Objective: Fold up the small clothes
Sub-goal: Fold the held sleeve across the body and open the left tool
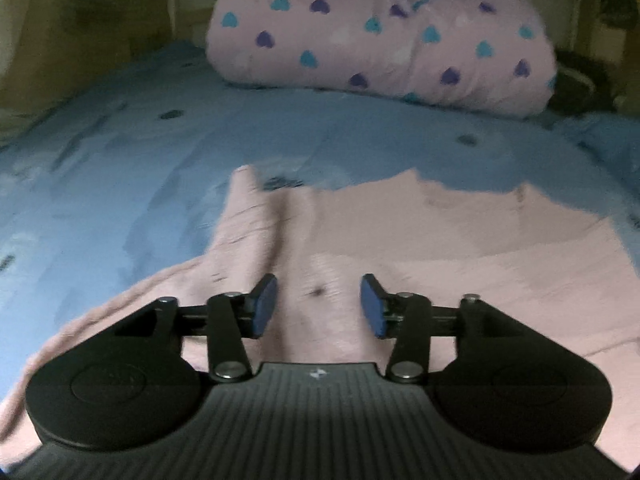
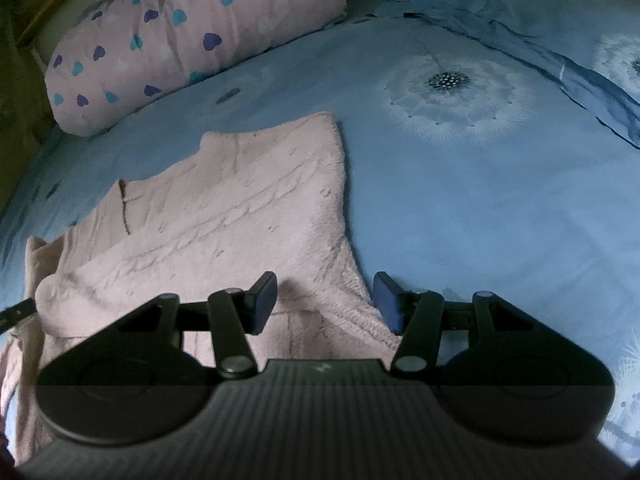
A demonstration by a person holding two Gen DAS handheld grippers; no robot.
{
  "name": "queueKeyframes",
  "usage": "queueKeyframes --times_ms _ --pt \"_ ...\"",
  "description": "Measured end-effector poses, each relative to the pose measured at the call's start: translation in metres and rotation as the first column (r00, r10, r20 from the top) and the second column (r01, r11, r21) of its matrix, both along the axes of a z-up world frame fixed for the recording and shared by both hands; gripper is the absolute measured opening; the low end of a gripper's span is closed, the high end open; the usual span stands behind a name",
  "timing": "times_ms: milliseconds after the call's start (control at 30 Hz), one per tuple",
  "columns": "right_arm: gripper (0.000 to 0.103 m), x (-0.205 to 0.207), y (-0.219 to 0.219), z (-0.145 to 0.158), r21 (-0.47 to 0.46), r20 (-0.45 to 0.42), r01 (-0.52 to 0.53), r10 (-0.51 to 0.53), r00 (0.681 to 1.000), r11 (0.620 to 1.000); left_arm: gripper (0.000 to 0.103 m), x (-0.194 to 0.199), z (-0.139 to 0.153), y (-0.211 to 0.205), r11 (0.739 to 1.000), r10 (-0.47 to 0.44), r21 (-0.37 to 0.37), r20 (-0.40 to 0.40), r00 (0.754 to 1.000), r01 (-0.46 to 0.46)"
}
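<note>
Right wrist view alone shows sweater's [image 2: 224,216] folded edge & dandelion print [image 2: 452,96].

We see dim, bluish indoor light; the left wrist view is smeared by motion blur, the right wrist view sharper, both bowed and darkened at fisheye edges.

Pink knit sweater [image 2: 224,216], partly folded, flat
</note>
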State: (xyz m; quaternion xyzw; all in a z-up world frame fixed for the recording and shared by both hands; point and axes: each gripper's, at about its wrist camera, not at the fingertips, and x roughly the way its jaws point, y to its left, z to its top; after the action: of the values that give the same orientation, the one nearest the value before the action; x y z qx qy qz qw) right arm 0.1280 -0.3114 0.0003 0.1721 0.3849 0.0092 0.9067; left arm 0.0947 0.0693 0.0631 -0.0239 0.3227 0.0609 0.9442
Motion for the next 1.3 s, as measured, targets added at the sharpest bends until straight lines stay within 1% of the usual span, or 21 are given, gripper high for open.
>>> queueKeyframes --times_ms 67,133,200,267,300,367,400,467,500,567,633,667,700,733,767,867,967,1033,1100,1200,1300 --pt "0.056 0.0 -0.002 0.0 0.001 0.001 0.012 -0.012 1.0 1.0 0.059 0.005 -0.002 -0.007 1.0 -0.023 -0.011 0.012 1.0 0.023" --pt "0.056 0.0 -0.004 -0.001 0.007 0.002 0.022 -0.022 1.0 1.0 0.059 0.014 -0.008 -0.014 0.998 -0.057 0.007 0.022 0.998 0.057" --pt "0.056 0.001 -0.005 -0.001 0.007 0.003 0.03 -0.03 1.0 1.0 0.059 0.025 -0.018 -0.015 0.999 -0.051 0.011 -0.007 0.999 0.051" --pt "0.056 0.002 -0.006 -0.002 0.01 -0.005 0.038 -0.038 0.999 0.999 0.057 0.036 -0.031 -0.009 1.0 -0.018 -0.014 -0.055 0.998 0.017" --pt "0.056 0.002 -0.008 -0.002 0.025 -0.012 0.041 -0.041 0.999 0.999 0.044 0.038 -0.036 -0.006 1.0 -0.008 -0.028 -0.064 0.998 0.006" --pt "0.056 0.001 -0.008 -0.001 0.064 -0.013 0.034 -0.033 0.999 0.997 0.025 0.036 -0.038 -0.006 1.0 -0.004 -0.021 -0.039 0.999 0.003" --pt "0.056 0.001 -0.007 0.0 0.068 -0.008 0.026 -0.026 1.0 0.997 0.02 0.035 -0.036 -0.008 1.0 -0.006 -0.005 -0.021 1.0 0.005" --pt "0.056 0.0 -0.005 0.001 0.048 0.002 0.019 -0.019 1.0 0.999 0.019 0.034 -0.034 -0.009 0.999 0.022 0.028 0.003 1.0 -0.022" --pt "0.056 0.0 -0.003 0.002 0.039 0.006 0.017 -0.017 1.0 0.999 0.019 0.038 -0.035 -0.007 0.998 0.04 0.04 0.0 0.999 -0.04" --pt "0.056 0.001 -0.001 0.0 0.039 -0.001 0.01 -0.01 1.0 0.999 0.022 0.044 -0.044 -0.006 0.998 0.036 0.053 -0.047 0.998 -0.033" --pt "0.056 0.003 0.001 -0.005 0.05 -0.023 -0.003 0.004 1.0 0.999 0.031 0.045 -0.046 -0.011 0.992 0.016 0.125 -0.043 0.999 -0.01" --pt "0.056 0.004 0.003 -0.008 0.045 -0.043 -0.01 0.012 0.999 0.999 0.041 0.044 -0.046 -0.012 0.988 0.017 0.151 -0.046 0.999 -0.01" --pt "0.055 0.005 0.006 -0.013 0.025 -0.052 -0.02 0.021 0.998 1.0 0.05 0.043 -0.045 -0.011 0.988 0.02 0.156 -0.048 0.999 -0.013" --pt "0.055 0.004 0.01 -0.014 -0.003 -0.038 -0.034 0.034 0.999 0.999 0.053 0.041 -0.043 -0.009 0.99 0.02 0.14 -0.052 0.998 -0.013" --pt "0.057 0.004 0.015 -0.014 -0.038 -0.031 -0.054 0.053 0.998 0.998 0.057 0.038 -0.041 -0.005 0.994 0.017 0.105 -0.06 0.998 -0.01" --pt "0.059 0.003 0.022 -0.012 -0.091 -0.034 -0.086 0.083 0.996 0.992 0.06 0.026 -0.033 0.005 0.998 0.019 0.056 -0.064 0.998 -0.016" --pt "0.059 0.001 0.02 -0.009 -0.077 -0.035 -0.08 0.077 0.996 0.994 0.061 0.008 -0.022 0.012 0.998 0.002 0.058 -0.056 0.998 0.002" --pt "0.059 -0.001 0.017 -0.006 -0.057 -0.027 -0.07 0.069 0.997 0.996 0.064 -0.004 -0.014 0.015 0.998 -0.008 0.068 -0.055 0.998 0.012" --pt "0.059 -0.005 0.015 -0.003 -0.041 -0.015 -0.062 0.062 0.998 0.997 0.074 -0.017 -0.004 0.019 0.995 -0.011 0.094 -0.049 0.999 0.015" --pt "0.059 -0.017 0.01 0.002 -0.02 0.004 -0.054 0.054 0.999 0.998 0.076 -0.037 0.007 0.028 0.991 -0.002 0.131 -0.035 0.999 0.006" --pt "0.059 -0.031 0.008 0.008 0.009 0.029 -0.045 0.045 0.999 0.999 0.077 -0.054 0.013 0.044 0.986 0.028 0.164 -0.043 0.999 -0.021"
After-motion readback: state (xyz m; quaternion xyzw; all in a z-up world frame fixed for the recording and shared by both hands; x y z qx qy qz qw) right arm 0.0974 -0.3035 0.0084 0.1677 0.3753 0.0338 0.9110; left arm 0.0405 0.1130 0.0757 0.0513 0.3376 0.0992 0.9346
